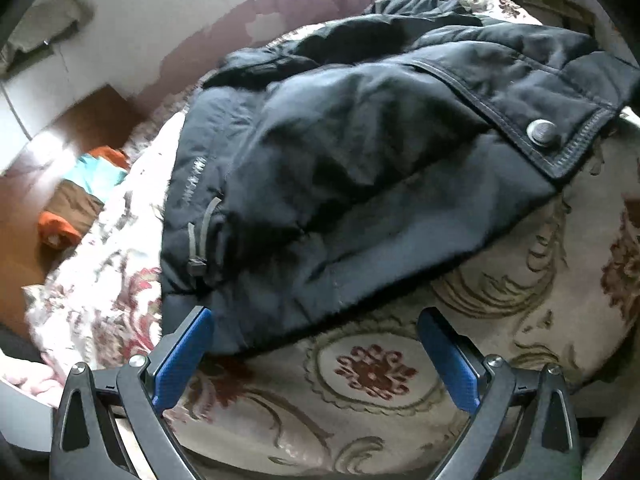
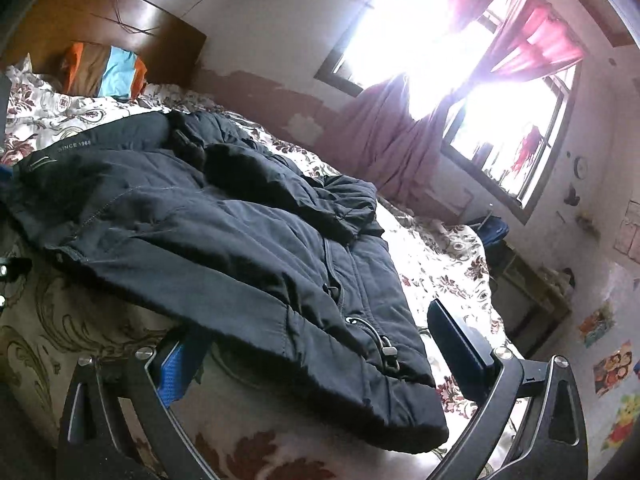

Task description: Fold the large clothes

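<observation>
Jacket position: the dark padded jacket (image 1: 340, 168) lies spread and rumpled on the floral bedspread (image 1: 400, 380); it is the landmark for all entries below.
Left of jacket: a striped pillow (image 1: 84, 196) lies well apart, towards the wooden headboard (image 2: 104, 24).
Left gripper (image 1: 316, 340): fingers spread wide, holding nothing; one blue pad (image 1: 188, 344) sits at the jacket's near hem, the other over bare bedspread beside it.
Jacket centre: a snap flap (image 1: 542, 132) lies folded over the body; bulk is uneven.
Right gripper (image 2: 316, 344): fingers spread wide around the jacket's near corner, nothing clamped; one finger lies under the hem, partly hidden.
Right of jacket: drawcord with toggle (image 2: 386, 350) lies loose at the hem.
Risk, grip: thick slippery padding is likely to slide out of a shallow pinch.
Risk, snag: the cord could catch in a closing finger.
Risk, layers: the left pad could gather bedspread with the hem.
Risk, fold: uneven bulk may skew the fold line.
</observation>
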`<action>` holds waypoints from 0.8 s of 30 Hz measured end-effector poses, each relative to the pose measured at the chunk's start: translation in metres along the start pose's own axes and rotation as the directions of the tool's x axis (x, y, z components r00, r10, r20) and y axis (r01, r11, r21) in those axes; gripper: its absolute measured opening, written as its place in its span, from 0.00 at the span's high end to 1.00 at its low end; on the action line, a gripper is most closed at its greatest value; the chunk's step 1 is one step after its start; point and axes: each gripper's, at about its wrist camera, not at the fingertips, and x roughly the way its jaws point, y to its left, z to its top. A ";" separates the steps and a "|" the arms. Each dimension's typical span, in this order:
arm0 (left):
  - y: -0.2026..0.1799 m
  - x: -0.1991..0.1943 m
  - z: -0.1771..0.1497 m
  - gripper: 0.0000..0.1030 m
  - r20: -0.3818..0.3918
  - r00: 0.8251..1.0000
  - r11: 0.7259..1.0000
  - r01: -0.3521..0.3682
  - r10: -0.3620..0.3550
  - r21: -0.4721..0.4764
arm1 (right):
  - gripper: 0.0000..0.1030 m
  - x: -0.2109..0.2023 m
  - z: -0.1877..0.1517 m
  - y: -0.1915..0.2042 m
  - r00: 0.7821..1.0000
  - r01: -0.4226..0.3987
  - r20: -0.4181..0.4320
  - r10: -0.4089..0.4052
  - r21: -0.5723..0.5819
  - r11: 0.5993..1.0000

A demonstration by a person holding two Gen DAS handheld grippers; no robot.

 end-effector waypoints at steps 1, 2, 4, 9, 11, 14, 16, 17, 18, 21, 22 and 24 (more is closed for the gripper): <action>0.000 0.000 0.000 0.00 0.005 1.000 1.000 -0.026 0.026 0.001 | 0.02 0.000 0.001 0.000 1.000 0.000 0.001 0.000 0.002 1.000; 0.001 0.001 0.000 0.00 0.007 0.999 0.999 -0.039 0.039 0.001 | 0.02 0.000 0.002 0.000 1.000 -0.001 0.002 0.001 0.006 1.000; 0.001 0.003 0.001 0.00 0.009 0.998 0.998 -0.068 0.068 0.006 | 0.02 0.000 0.001 0.001 1.000 -0.004 -0.002 0.004 0.011 1.000; -0.005 0.011 0.004 0.00 0.010 0.995 0.993 -0.102 0.102 0.055 | 0.02 -0.002 0.002 0.003 1.000 0.000 -0.010 0.000 0.006 1.000; -0.009 0.010 0.004 0.00 0.032 0.991 0.988 -0.132 0.129 0.077 | 0.02 0.000 0.002 0.004 1.000 0.002 -0.016 -0.002 0.000 1.000; -0.010 0.011 0.006 0.00 0.048 0.985 0.982 -0.168 0.165 0.088 | 0.02 0.003 0.001 0.005 1.000 0.002 -0.028 -0.002 -0.006 1.000; -0.008 0.012 0.007 0.00 0.053 0.981 0.978 -0.189 0.185 0.083 | 0.02 0.004 0.001 0.009 0.999 0.013 -0.033 -0.014 -0.026 1.000; -0.006 0.013 0.008 0.00 0.054 0.979 0.977 -0.198 0.195 0.079 | 0.02 0.004 0.001 0.012 0.999 0.025 -0.037 -0.027 -0.043 0.999; -0.003 0.014 0.009 0.00 0.055 0.977 0.975 -0.210 0.207 0.073 | 0.02 0.005 0.000 0.015 0.998 0.038 -0.042 -0.041 -0.063 0.997; 0.008 0.019 0.012 0.00 0.050 0.966 0.966 -0.256 0.254 0.041 | 0.02 0.011 -0.002 0.025 0.994 0.078 -0.064 -0.087 -0.132 0.988; 0.013 0.020 0.013 0.00 0.046 0.961 0.962 -0.274 0.273 0.022 | 0.02 0.015 -0.003 0.028 0.992 0.086 -0.082 -0.100 -0.155 0.984; 0.022 0.020 0.014 0.00 0.039 0.962 0.962 -0.271 0.272 -0.013 | 0.02 0.026 -0.007 0.032 0.984 0.100 -0.130 -0.125 -0.187 0.977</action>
